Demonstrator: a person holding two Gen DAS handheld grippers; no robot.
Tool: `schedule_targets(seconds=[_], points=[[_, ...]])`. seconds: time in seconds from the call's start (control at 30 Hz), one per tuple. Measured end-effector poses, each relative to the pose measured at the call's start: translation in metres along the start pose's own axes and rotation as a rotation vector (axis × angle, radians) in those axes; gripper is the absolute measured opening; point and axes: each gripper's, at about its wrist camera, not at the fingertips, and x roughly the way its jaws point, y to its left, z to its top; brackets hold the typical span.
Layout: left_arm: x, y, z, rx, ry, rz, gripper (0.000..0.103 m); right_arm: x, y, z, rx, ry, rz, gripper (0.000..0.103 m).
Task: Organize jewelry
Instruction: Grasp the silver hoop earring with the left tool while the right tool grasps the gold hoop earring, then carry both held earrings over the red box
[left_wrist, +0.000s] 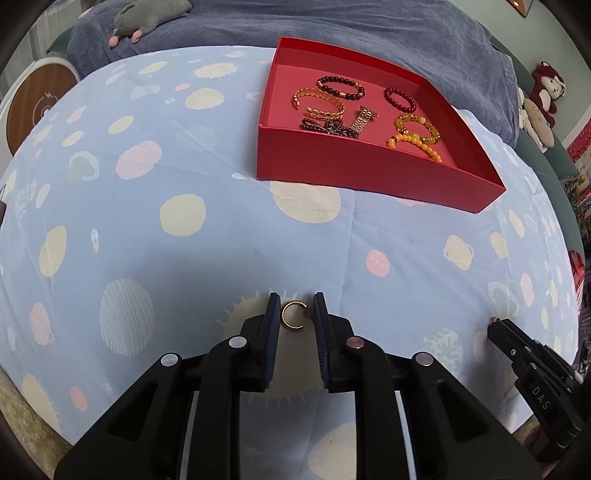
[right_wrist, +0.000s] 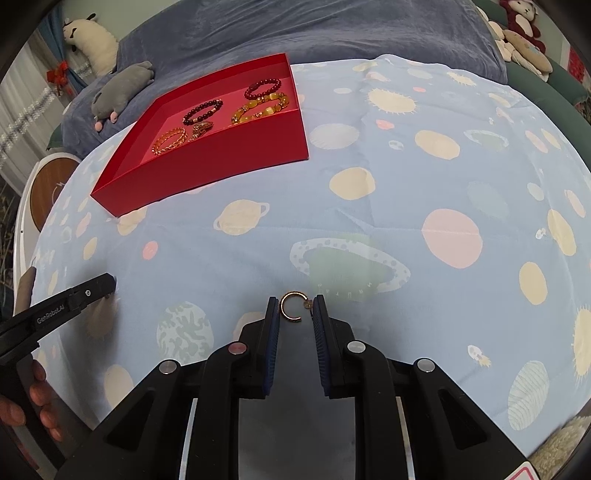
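Observation:
An open red box (left_wrist: 354, 168) sits on the blue planet-print cloth and holds several bracelets: gold chain ones (left_wrist: 317, 99), dark beaded ones (left_wrist: 340, 86) and yellow beaded ones (left_wrist: 417, 134). The box also shows in the right wrist view (right_wrist: 207, 162). A small gold open ring (left_wrist: 292, 314) lies on the cloth between the fingers of my left gripper (left_wrist: 296, 306), which is open around it. Another gold open ring (right_wrist: 291, 305) lies between the fingers of my right gripper (right_wrist: 295, 306), also open. Neither ring is visibly squeezed.
The right gripper shows at the left view's right edge (left_wrist: 532, 369); the left gripper and a hand show at the right view's left edge (right_wrist: 62, 306). Plush toys (right_wrist: 122, 88) lie on the grey blanket (left_wrist: 332, 26) behind. A round wooden stool (left_wrist: 37, 99) stands at left.

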Motion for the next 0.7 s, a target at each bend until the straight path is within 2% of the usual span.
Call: schedule_targets(seconds=[0.37, 0.7], points=[[-0.024, 0.011, -0.012, -0.034, 0.0, -0.029, 0.018, -0.024, 0.007, -0.008, -0.001, -0.028, 0.037, 0.017], [-0.052, -0.002, -0.021, 0.025, -0.029, -0.015, 0.018, -0.044, 0.027, -0.022, -0.041, -0.04, 0.073, 0.017]])
